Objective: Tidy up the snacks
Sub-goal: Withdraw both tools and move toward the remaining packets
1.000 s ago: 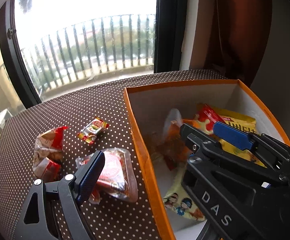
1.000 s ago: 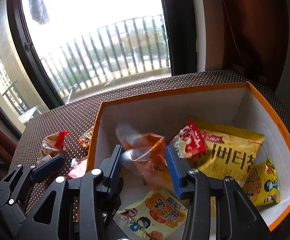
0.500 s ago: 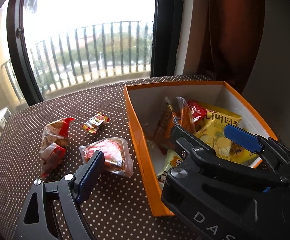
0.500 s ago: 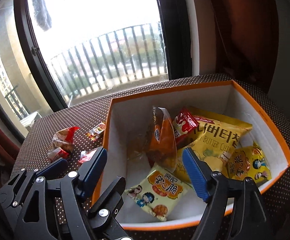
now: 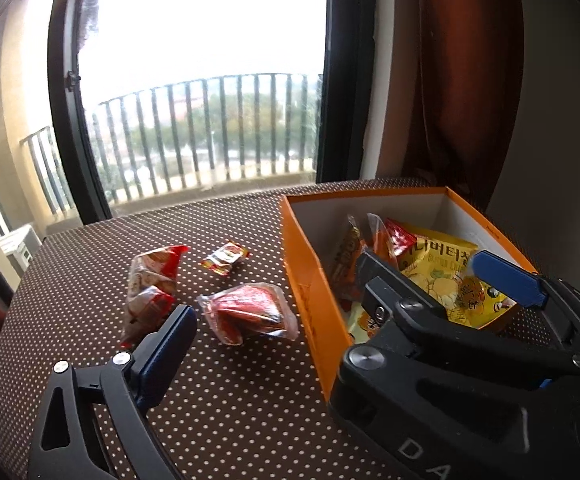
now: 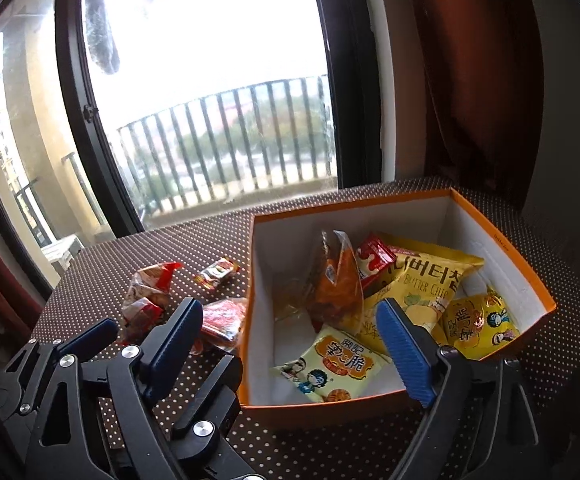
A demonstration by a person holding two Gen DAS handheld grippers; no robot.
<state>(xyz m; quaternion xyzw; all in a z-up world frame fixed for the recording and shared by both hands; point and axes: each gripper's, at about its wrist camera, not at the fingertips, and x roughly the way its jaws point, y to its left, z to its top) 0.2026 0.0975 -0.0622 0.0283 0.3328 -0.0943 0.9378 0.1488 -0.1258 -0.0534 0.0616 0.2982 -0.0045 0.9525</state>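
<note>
Brown dotted bench (image 6: 194, 240) before a balcony window (image 5: 202, 92). Orange box (image 6: 522, 276) on it holds the clear orange-filled packet (image 6: 336, 284) standing upright, a yellow chip bag (image 6: 426, 284) and other small packets. Three wrapped snacks (image 5: 246, 312) lie loose on the bench left of the box. Right hand-held gripper (image 6: 290, 332): jaws just opened wide, nothing between them, above the box's near edge. Left hand-held gripper (image 5: 330, 300): also just spread wide, gripping nothing.
</note>
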